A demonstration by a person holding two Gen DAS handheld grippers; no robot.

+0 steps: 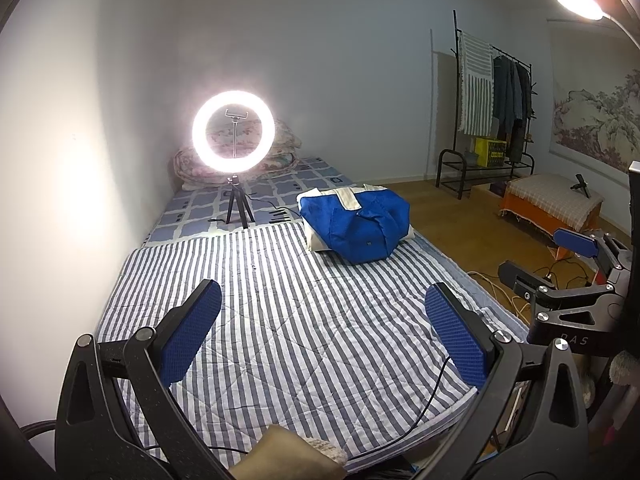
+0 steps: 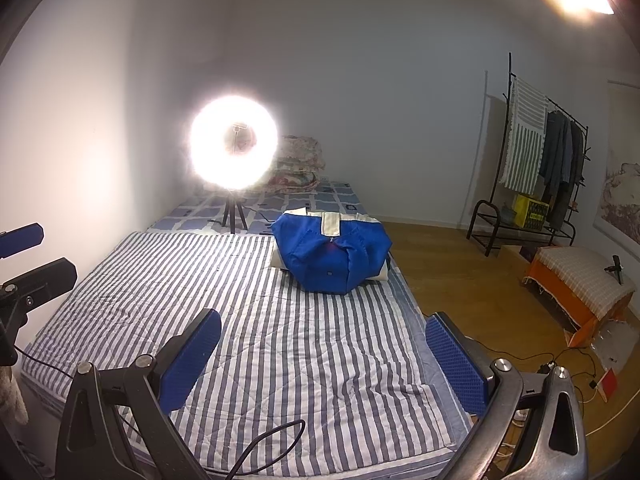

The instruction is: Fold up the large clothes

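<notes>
Gripper point(image 1: 323, 332) pads dimpled blue rubber

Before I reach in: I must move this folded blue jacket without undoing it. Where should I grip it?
Probably the near, rounded fold edge of the blue jacket, coming from the foot of the striped quilt with both open grippers, left and right. It lies as a thick bundle, cream collar on the far side, so low fingers could pinch every layer.

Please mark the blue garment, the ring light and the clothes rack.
blue garment point(image 1: 356, 224): left wrist view, middle of the bundle.
ring light point(image 1: 233, 131): left wrist view, on the glowing rim.
clothes rack point(image 2: 486, 216): right wrist view, lower front frame.
</notes>
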